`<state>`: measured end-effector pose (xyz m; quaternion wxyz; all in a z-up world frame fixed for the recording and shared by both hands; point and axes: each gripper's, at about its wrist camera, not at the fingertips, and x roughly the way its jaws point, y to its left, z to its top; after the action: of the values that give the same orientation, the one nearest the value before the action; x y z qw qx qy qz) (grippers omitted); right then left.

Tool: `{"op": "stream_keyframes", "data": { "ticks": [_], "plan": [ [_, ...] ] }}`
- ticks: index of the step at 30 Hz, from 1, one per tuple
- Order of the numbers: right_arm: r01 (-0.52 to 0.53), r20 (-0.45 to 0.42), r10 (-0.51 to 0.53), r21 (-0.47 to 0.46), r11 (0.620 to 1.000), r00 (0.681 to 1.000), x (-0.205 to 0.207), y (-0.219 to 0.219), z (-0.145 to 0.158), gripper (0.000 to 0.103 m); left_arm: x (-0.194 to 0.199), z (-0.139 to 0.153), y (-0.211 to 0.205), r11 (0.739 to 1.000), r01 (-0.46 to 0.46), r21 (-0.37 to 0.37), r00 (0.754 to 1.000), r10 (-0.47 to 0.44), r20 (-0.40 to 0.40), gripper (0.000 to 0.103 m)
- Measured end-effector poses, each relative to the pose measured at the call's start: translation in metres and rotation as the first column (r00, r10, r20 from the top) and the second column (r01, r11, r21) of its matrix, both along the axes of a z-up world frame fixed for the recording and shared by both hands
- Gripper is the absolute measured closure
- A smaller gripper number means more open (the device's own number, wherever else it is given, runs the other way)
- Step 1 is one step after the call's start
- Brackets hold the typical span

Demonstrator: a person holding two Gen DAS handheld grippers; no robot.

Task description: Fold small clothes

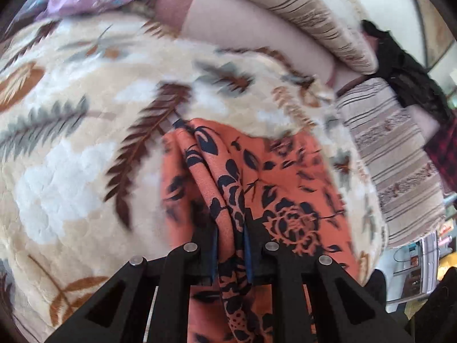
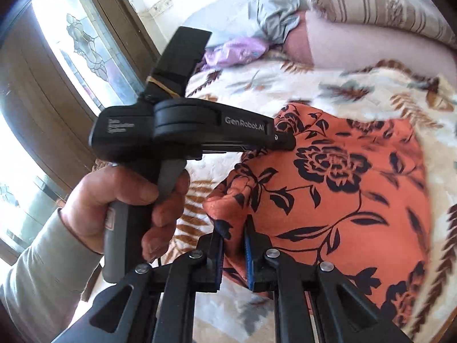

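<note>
An orange garment with a black flower print lies spread on a cream blanket with a leaf pattern. My left gripper is shut on a bunched edge of the garment, which rises in folds between its fingers. In the right wrist view the left gripper reaches in from the left, held by a hand, and pinches the garment's far left edge. My right gripper is shut on the garment's near left corner, which is lifted and crumpled.
A pink pillow, a striped cushion, and grey and lilac clothes lie at the head of the bed. A striped throw and black clothing are at the right. A glass door stands to the left.
</note>
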<state>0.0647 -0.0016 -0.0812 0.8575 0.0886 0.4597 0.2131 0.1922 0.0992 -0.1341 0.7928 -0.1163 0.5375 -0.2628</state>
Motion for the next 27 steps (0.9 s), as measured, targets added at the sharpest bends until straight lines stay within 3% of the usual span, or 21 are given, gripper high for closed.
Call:
{"op": "stream_keyframes", "data": {
  "ticks": [2,4,7,12,15,17,18,19,21,22,25,27],
  "plan": [
    [-0.019,-0.074,0.019,0.002,1.000,0.997,0.009,0.006,-0.031,0.089,0.005,-0.026,0.016,0.999,-0.035,-0.042,0.997,0.031,-0.074,0.084],
    [-0.021,-0.098,0.020,-0.005,1.000,0.995,0.013,0.014,-0.056,0.088,0.005,-0.026,0.026,0.995,-0.058,-0.081,0.996,0.051,-0.077,0.084],
    [-0.006,-0.092,0.010,0.048,0.999,0.996,0.013,0.006,-0.055,0.085,0.004,-0.021,0.020,0.999,-0.032,-0.033,0.999,0.031,-0.040,0.083],
    [-0.008,-0.091,0.015,0.077,0.997,0.996,0.020,-0.004,-0.061,0.082,0.008,-0.023,0.023,0.995,-0.081,-0.055,0.994,0.077,-0.076,0.080],
    [-0.044,-0.038,0.047,0.086,0.995,0.998,0.008,-0.008,-0.064,0.066,-0.009,-0.011,0.027,0.993,-0.114,0.011,0.991,0.115,-0.071,0.073],
    [-0.089,-0.007,0.090,0.097,0.991,0.996,-0.002,-0.007,-0.062,0.035,-0.026,0.007,0.027,0.990,-0.141,0.019,0.989,0.142,-0.030,0.073],
    [-0.111,0.003,0.111,0.097,0.989,0.994,-0.007,-0.006,-0.059,0.030,-0.037,0.017,0.027,0.992,-0.128,0.004,0.992,0.128,0.006,0.073],
    [-0.117,0.005,0.117,0.080,0.990,0.993,-0.012,-0.005,-0.056,0.027,-0.046,0.020,0.027,0.993,-0.121,0.011,0.992,0.121,0.023,0.073],
    [-0.117,0.005,0.117,0.089,0.989,0.993,-0.022,-0.010,-0.052,0.027,-0.059,-0.005,0.019,0.983,-0.093,0.158,0.993,0.104,-0.059,0.075],
    [-0.108,-0.002,0.109,0.112,0.988,0.994,-0.028,-0.015,-0.049,0.027,-0.065,-0.015,0.019,0.980,-0.089,0.176,0.993,0.100,-0.057,0.074],
    [-0.083,0.003,0.084,0.151,0.985,0.997,-0.056,-0.034,-0.032,0.027,-0.079,-0.006,0.041,0.979,-0.188,0.077,0.980,0.192,-0.057,0.075],
    [-0.043,0.031,0.039,0.172,0.984,0.999,-0.075,-0.067,-0.024,0.027,-0.093,0.011,0.043,0.975,-0.209,0.077,0.978,0.211,-0.010,0.077]
  ]
}}
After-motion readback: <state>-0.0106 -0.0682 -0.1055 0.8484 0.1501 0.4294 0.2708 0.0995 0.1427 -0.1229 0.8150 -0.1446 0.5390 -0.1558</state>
